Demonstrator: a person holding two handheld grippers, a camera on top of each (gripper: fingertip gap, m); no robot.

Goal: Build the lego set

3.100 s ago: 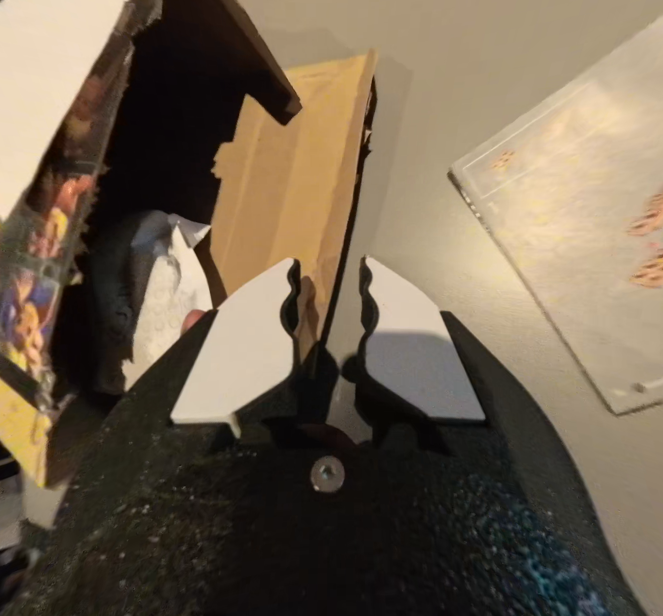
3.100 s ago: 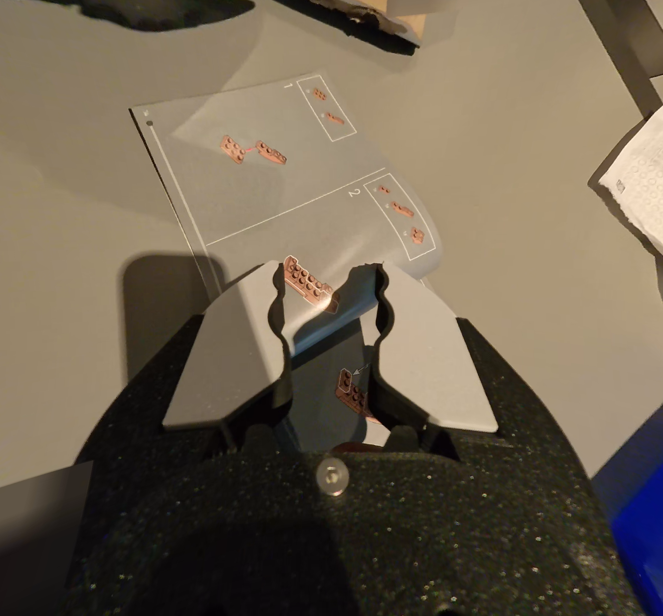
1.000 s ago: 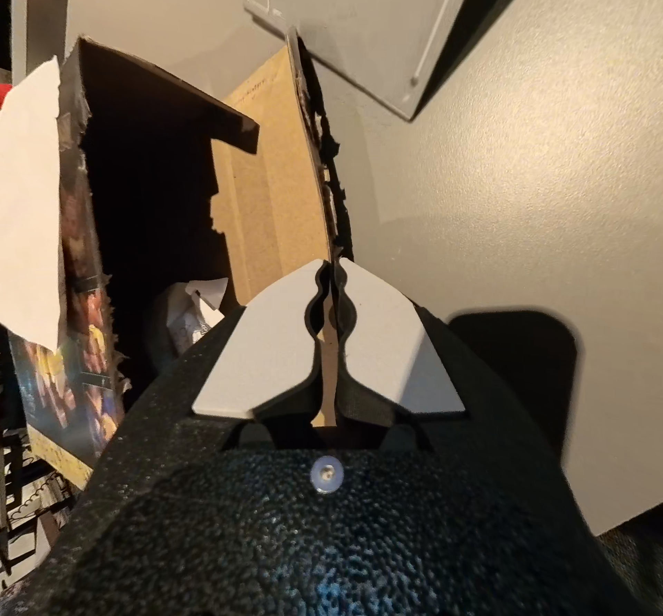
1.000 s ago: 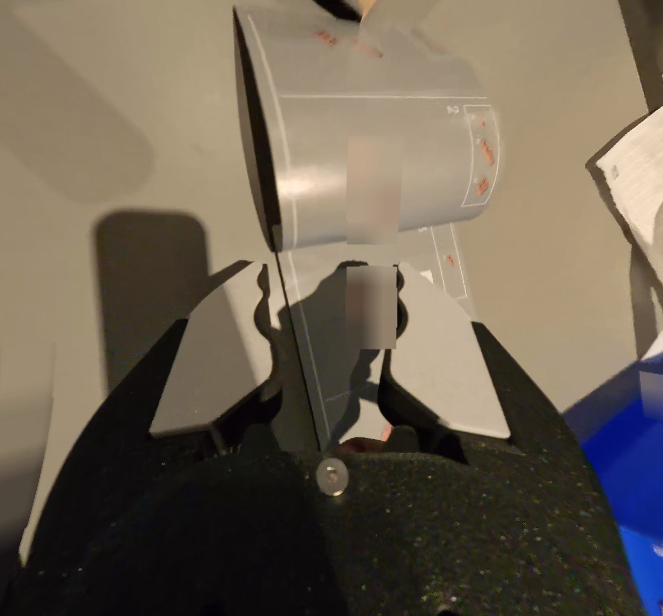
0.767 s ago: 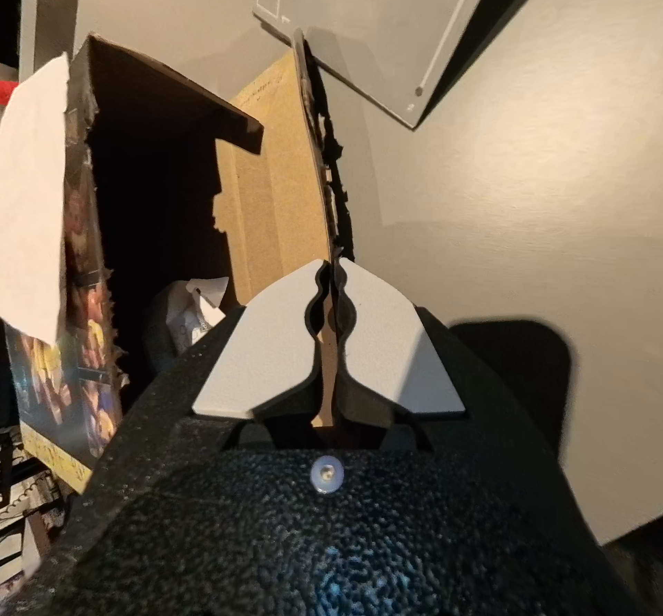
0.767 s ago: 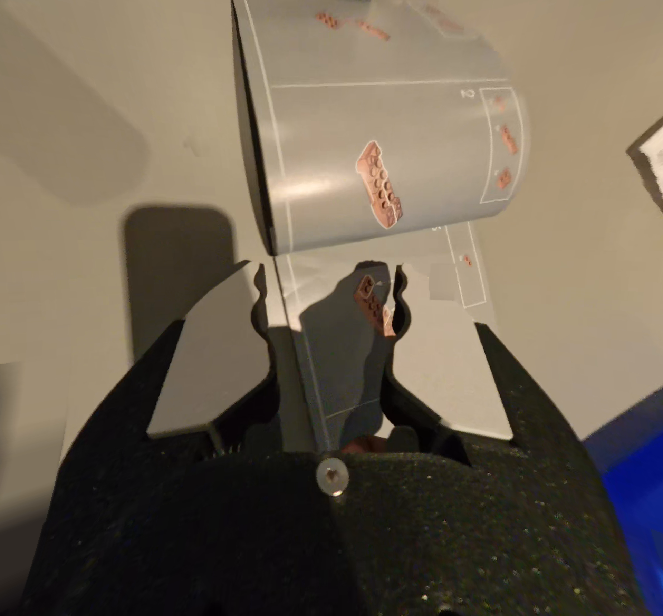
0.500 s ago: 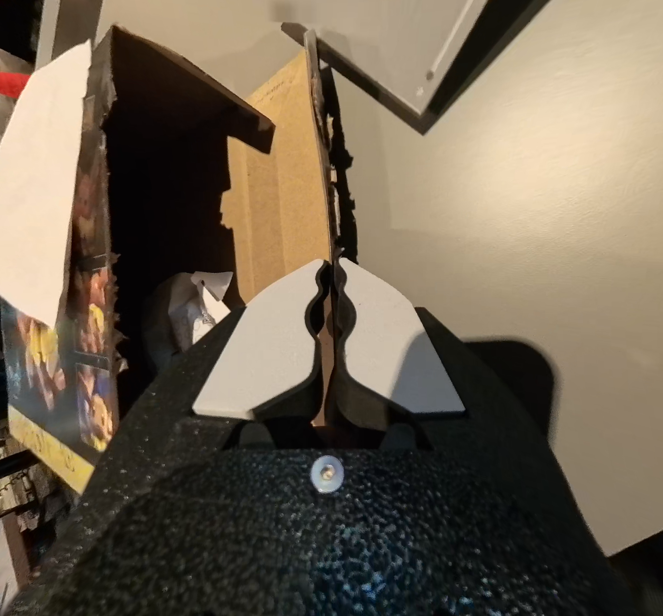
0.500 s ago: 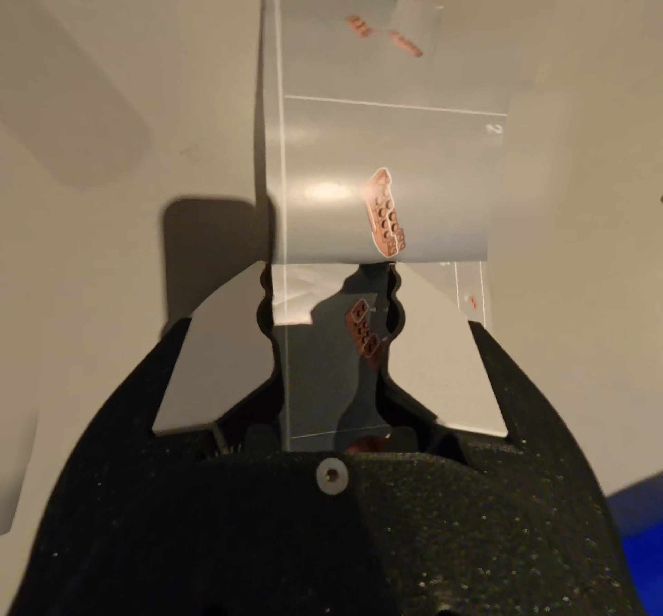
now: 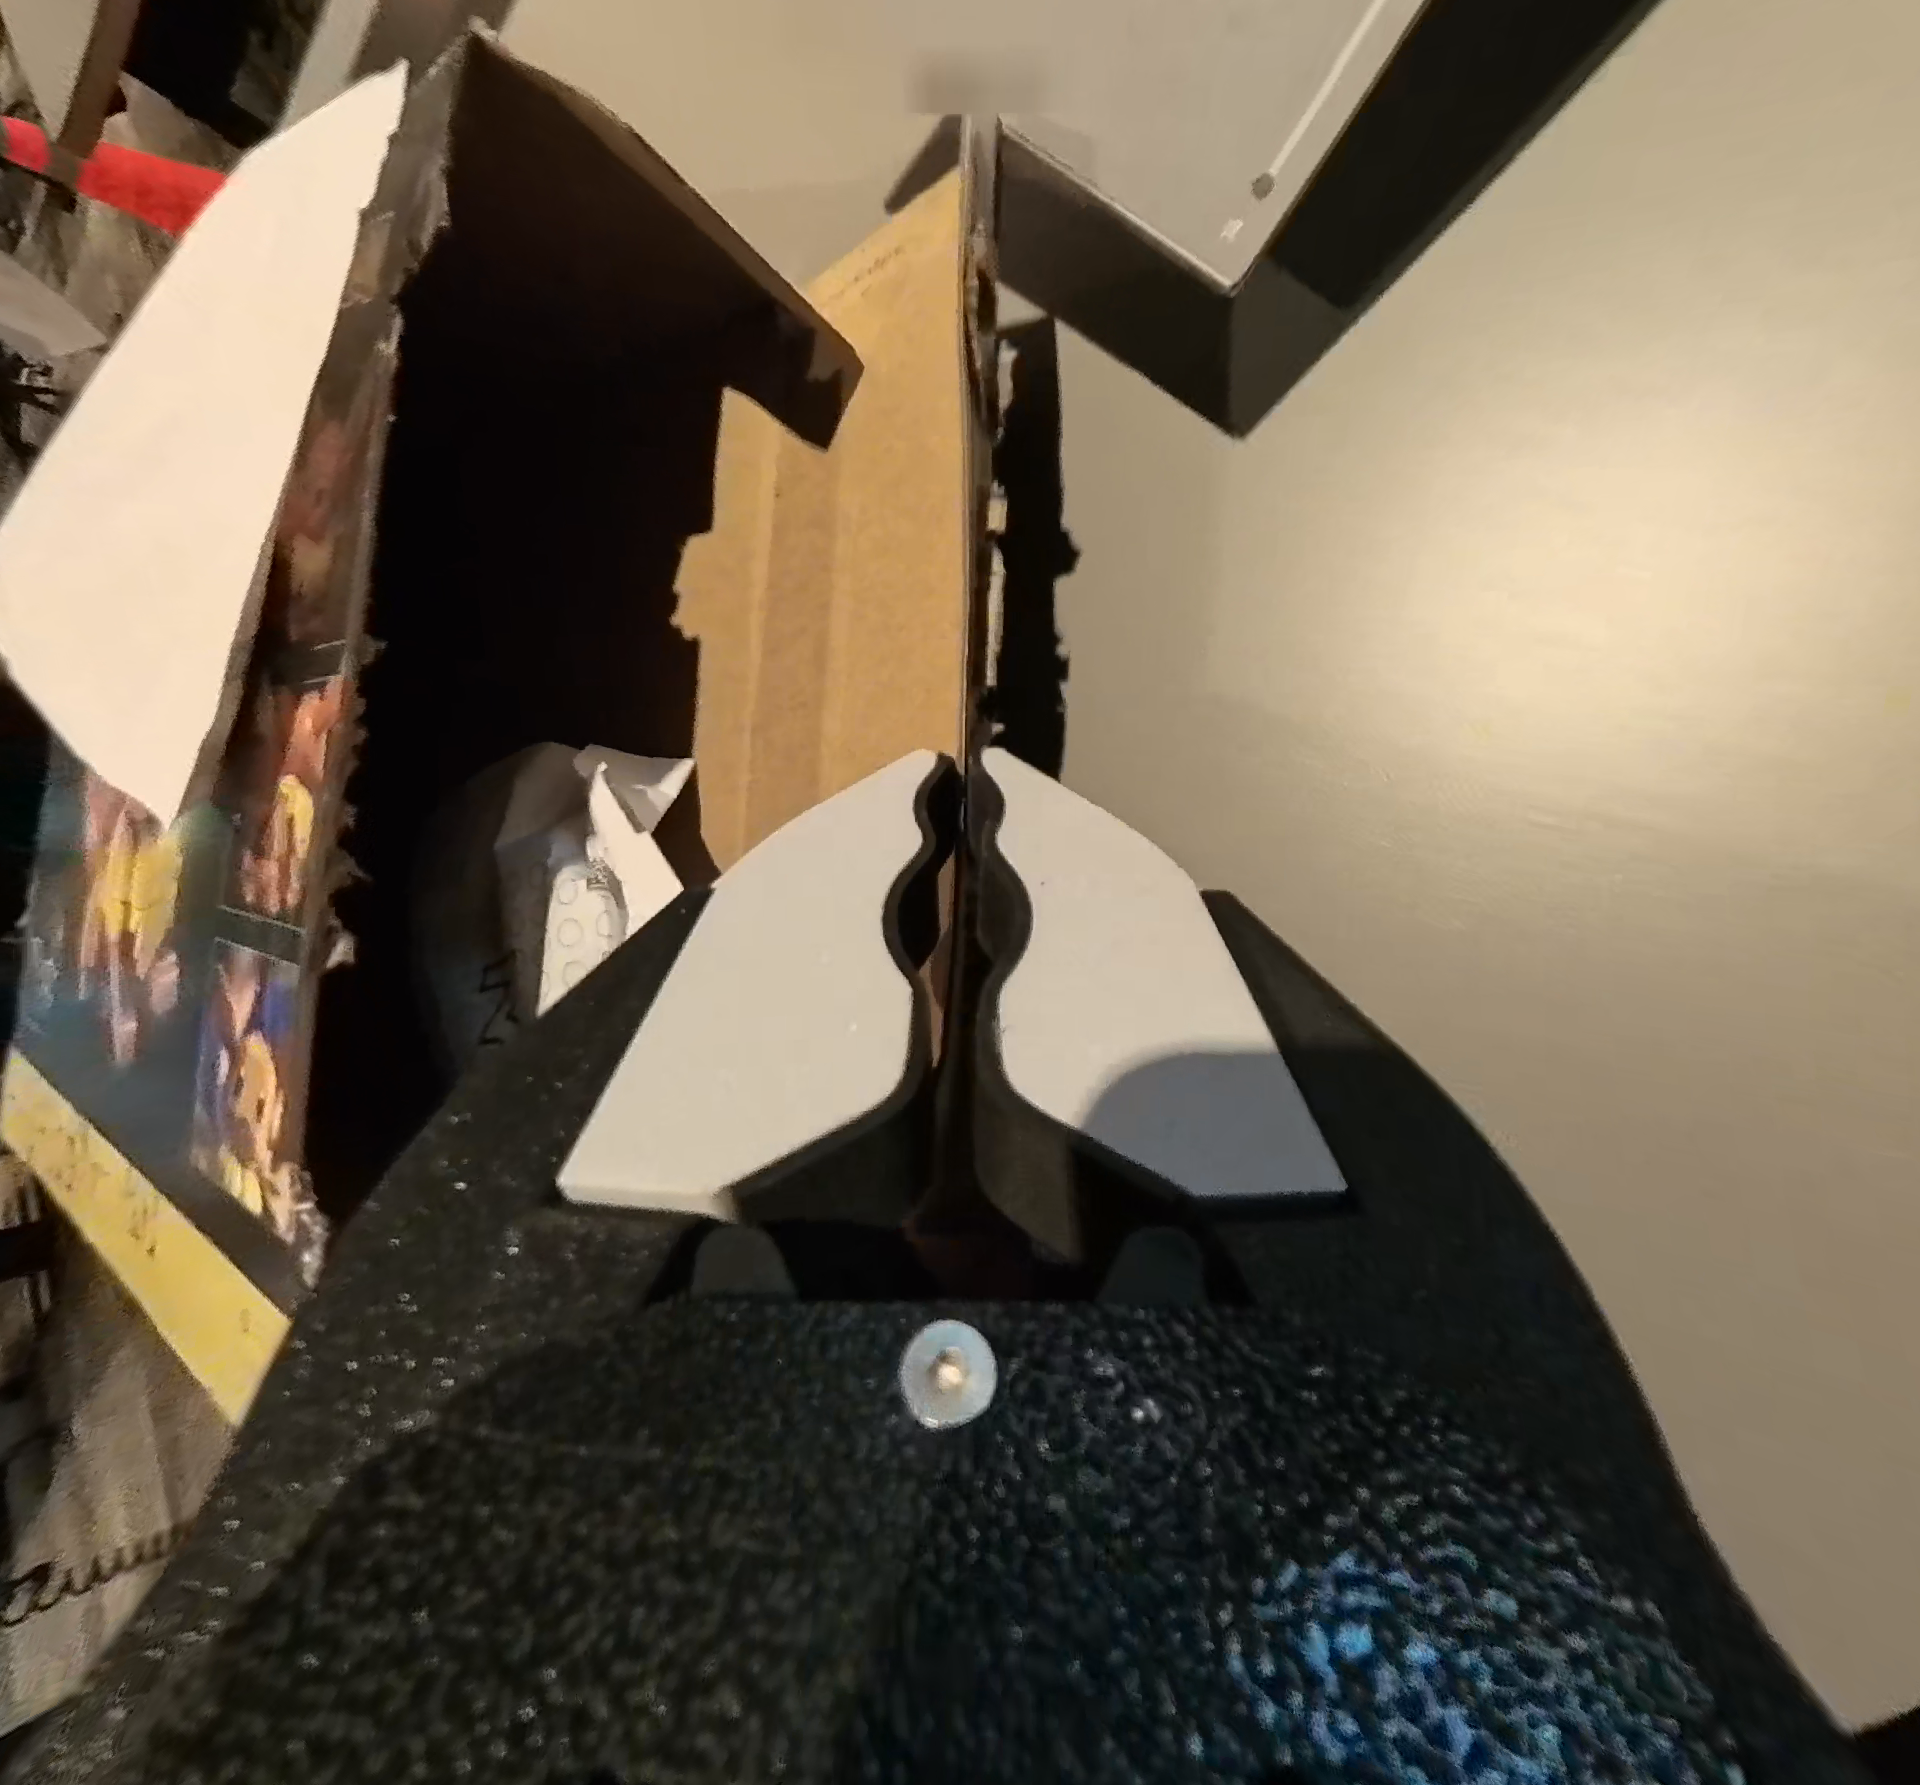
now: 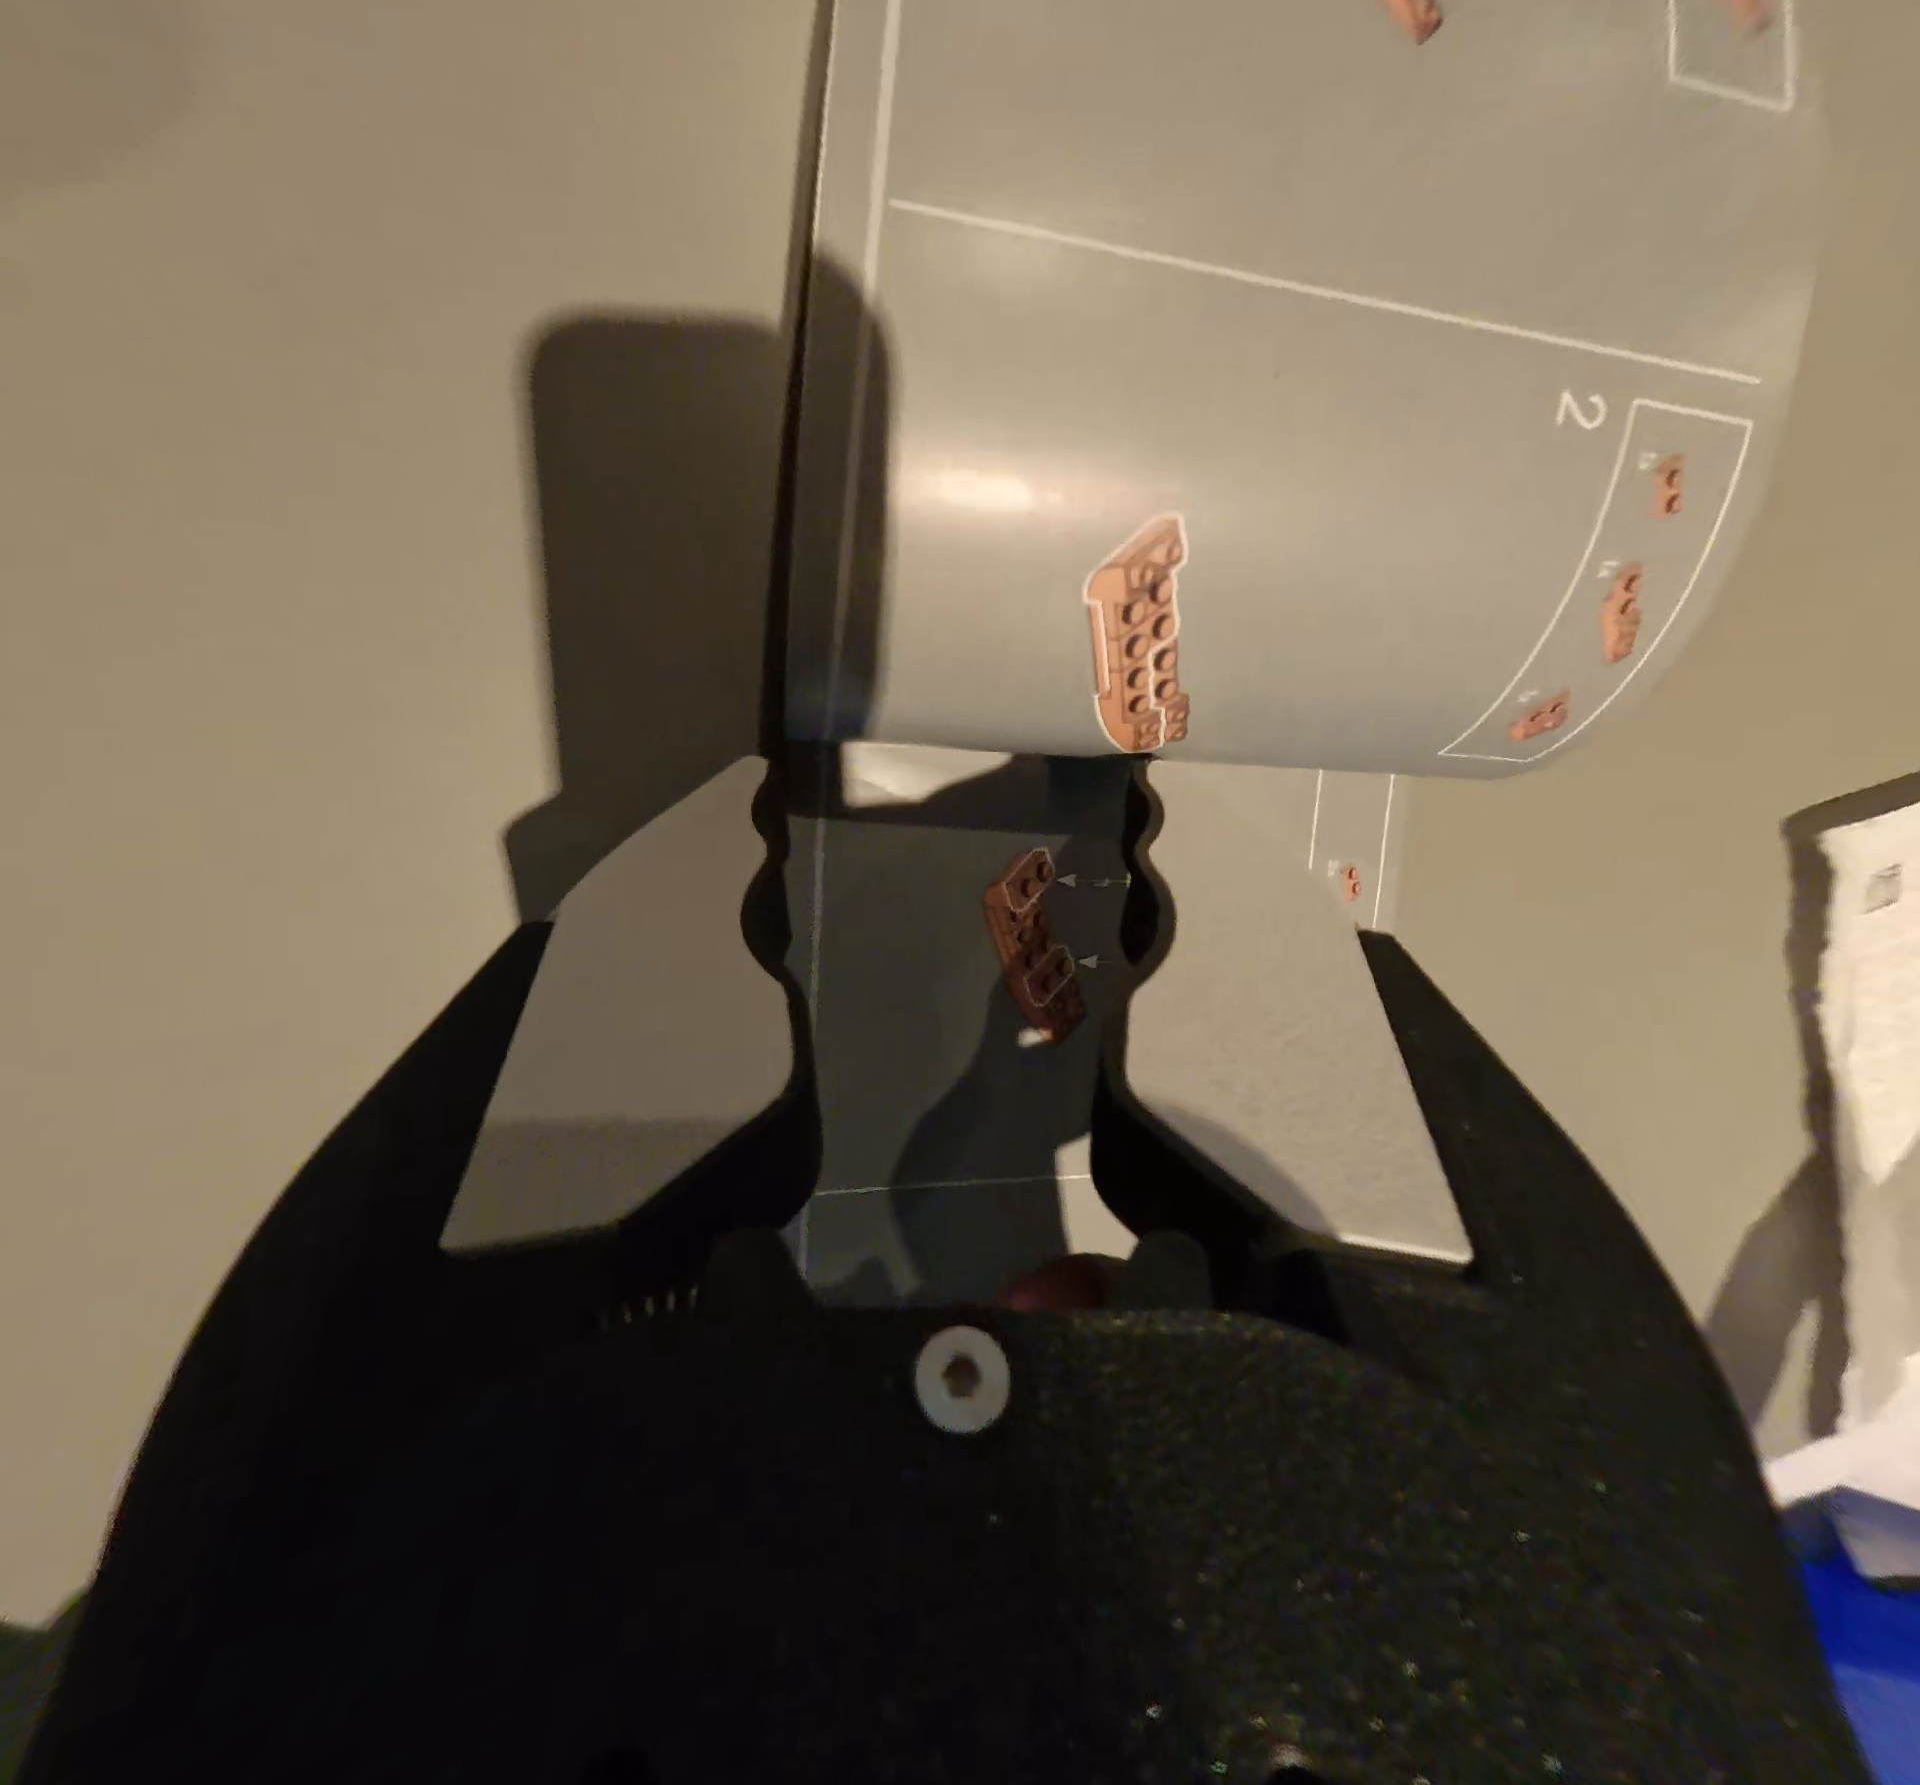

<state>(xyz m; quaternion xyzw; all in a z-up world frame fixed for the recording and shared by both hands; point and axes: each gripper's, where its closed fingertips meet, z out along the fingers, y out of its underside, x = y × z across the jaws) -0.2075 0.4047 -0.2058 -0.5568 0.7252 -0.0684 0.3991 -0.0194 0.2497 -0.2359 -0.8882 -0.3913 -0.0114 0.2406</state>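
Two claw fingers (image 10: 644,1008) astride booklet (image 10: 1247,488)

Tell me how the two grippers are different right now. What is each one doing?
The left gripper is shut, its grey fingers pinching the thin edge of a cardboard box flap. The right gripper is open, fingers apart, with nothing clamped. The left one points at the torn lego box; the right one hangs over the grey instruction booklet, whose page curls up. Both share the same grey fingers and black body.

Grey table (image 9: 1558,696), warm light, red strip (image 9: 114,177)
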